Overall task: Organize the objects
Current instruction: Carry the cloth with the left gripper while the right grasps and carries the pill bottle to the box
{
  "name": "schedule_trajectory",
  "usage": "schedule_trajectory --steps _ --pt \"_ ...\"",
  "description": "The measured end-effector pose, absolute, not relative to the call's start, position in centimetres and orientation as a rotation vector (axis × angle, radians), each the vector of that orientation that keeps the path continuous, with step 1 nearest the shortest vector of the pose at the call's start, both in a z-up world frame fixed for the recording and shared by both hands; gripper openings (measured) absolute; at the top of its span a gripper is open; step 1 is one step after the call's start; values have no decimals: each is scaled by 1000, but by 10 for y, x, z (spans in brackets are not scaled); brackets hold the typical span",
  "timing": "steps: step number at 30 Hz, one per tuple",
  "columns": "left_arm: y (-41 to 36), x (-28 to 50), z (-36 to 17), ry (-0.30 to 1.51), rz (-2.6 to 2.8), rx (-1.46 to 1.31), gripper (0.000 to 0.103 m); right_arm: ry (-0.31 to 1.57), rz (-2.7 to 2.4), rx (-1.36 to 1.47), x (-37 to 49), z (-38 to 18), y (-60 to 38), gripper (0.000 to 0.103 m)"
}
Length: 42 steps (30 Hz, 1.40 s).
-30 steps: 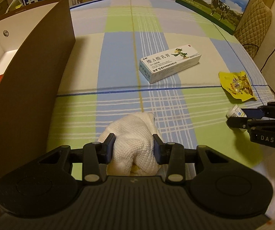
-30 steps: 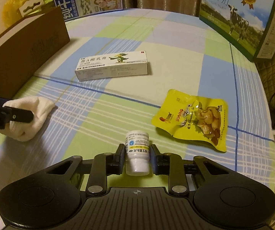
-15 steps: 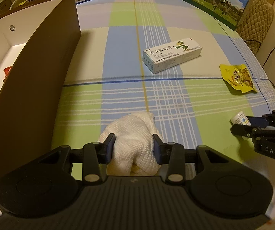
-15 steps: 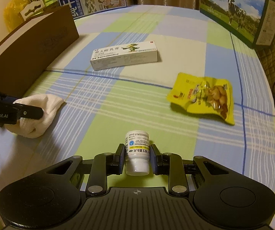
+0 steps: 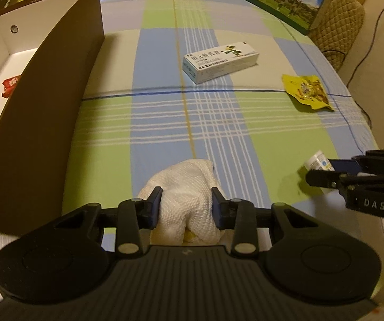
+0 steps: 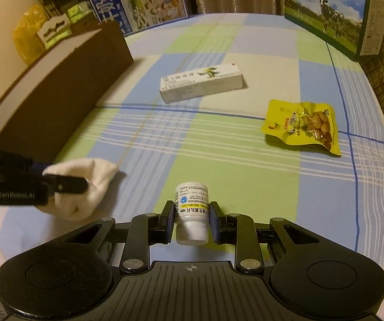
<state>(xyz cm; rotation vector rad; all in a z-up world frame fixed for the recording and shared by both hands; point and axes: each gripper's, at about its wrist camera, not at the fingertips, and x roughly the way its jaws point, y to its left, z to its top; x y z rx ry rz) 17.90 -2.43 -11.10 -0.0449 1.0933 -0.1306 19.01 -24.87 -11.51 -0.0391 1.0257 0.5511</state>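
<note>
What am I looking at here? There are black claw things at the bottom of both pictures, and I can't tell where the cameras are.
There is no robot here: a person holds a two-finger gripper in each hand, and each gripper carries a wide-angle camera looking forward along its fingers. That is why black claws fill the bottom of each picture.

One picture comes from the left gripper. It is shut on a bunched white cloth, and its jaws have just been closing a little further on it. The other comes from the right gripper, which is shut on a small white pill bottle. Each gripper also appears at the edge of the other's picture.

Lying on the checked tablecloth are a long white medicine box and a yellow snack packet. On the left stands an open brown cardboard box, probably where things are being collected.
</note>
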Motion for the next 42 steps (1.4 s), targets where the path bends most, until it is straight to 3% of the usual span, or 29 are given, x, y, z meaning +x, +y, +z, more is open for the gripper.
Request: schedule_trajectory --steps 27,42 --pt "37 141 -24 883 -208 -136 32 917 615 65 164 -45 -177 24" --pt "132 121 17 775 -45 -192 32 879 852 81 168 -22 -65 24"
